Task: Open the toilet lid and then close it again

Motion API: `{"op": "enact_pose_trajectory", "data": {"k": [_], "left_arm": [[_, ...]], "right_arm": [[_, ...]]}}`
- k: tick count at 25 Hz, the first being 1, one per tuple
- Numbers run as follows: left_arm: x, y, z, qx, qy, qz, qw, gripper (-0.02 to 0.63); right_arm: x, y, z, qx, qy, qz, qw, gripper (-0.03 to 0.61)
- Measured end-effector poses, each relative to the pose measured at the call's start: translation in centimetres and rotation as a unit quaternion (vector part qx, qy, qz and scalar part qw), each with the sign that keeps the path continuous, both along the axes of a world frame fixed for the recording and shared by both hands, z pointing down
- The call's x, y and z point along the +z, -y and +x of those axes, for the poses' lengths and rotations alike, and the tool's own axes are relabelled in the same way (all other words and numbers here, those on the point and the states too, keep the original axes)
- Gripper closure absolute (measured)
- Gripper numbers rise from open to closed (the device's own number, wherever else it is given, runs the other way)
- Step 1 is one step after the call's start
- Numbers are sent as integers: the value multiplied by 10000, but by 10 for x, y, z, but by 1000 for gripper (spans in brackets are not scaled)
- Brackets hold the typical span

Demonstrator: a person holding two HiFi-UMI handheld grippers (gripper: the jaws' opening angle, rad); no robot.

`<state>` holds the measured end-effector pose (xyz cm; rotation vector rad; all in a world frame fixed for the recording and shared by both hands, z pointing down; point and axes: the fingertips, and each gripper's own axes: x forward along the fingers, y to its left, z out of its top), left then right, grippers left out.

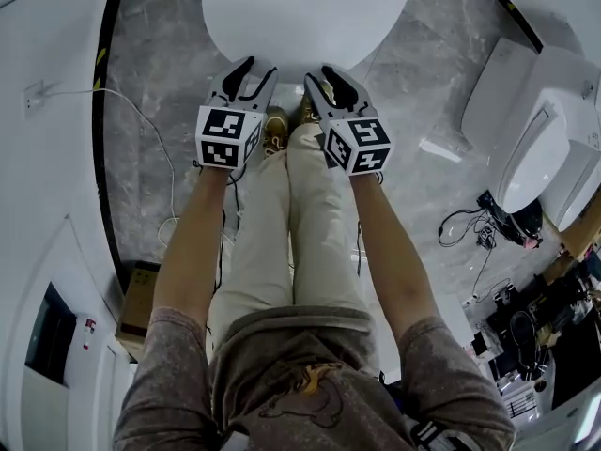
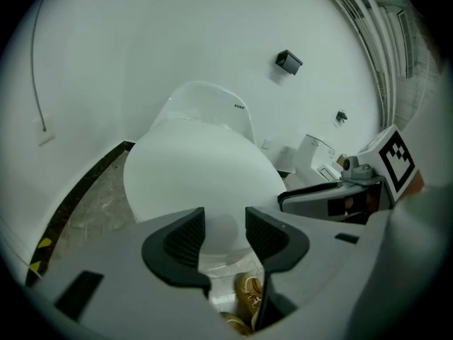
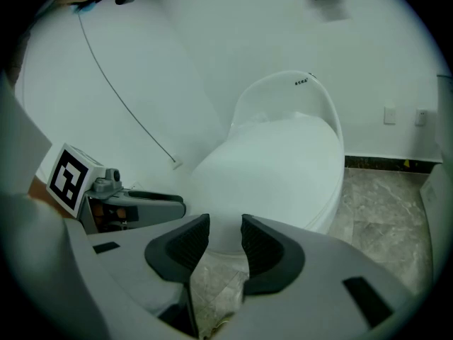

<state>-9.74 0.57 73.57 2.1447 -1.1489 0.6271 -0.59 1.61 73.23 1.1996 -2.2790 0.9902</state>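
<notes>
Closed white oval toilet lid (image 1: pixel 305 12) sits at twelve o'clock; the grey left gripper (image 1: pixel 254 73) and grey right gripper (image 1: pixel 320 77) hang side by side at its six o'clock rim, jaws apart.

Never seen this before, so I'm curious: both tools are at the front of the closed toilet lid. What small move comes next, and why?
Probably ease both forward until the jaws take the lid's front rim. The toilet lid lies closed; the left gripper and right gripper are near its front edge, jaws apart, gripping nothing.
</notes>
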Motion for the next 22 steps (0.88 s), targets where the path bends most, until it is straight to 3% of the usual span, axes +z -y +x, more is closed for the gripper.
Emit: {"op": "enact_pose_trajectory", "data": {"k": [8, 13, 17, 22], "left_arm": [[13, 1, -2, -108, 49, 53, 9999, 440], [-4, 2, 1, -99, -7, -131, 9999, 440], [-70, 14, 11, -70, -160, 89, 9998, 440], [-192, 28, 19, -334, -474, 507, 9970, 446]], "right_arm": [[18, 2, 3, 17, -63, -15, 10000, 463], [-1, 3, 6, -71, -4, -110, 9999, 463], [-62, 13, 18, -30, 61, 92, 9999, 463], [-182, 22, 36, 52, 191, 535, 9984, 474]]}}
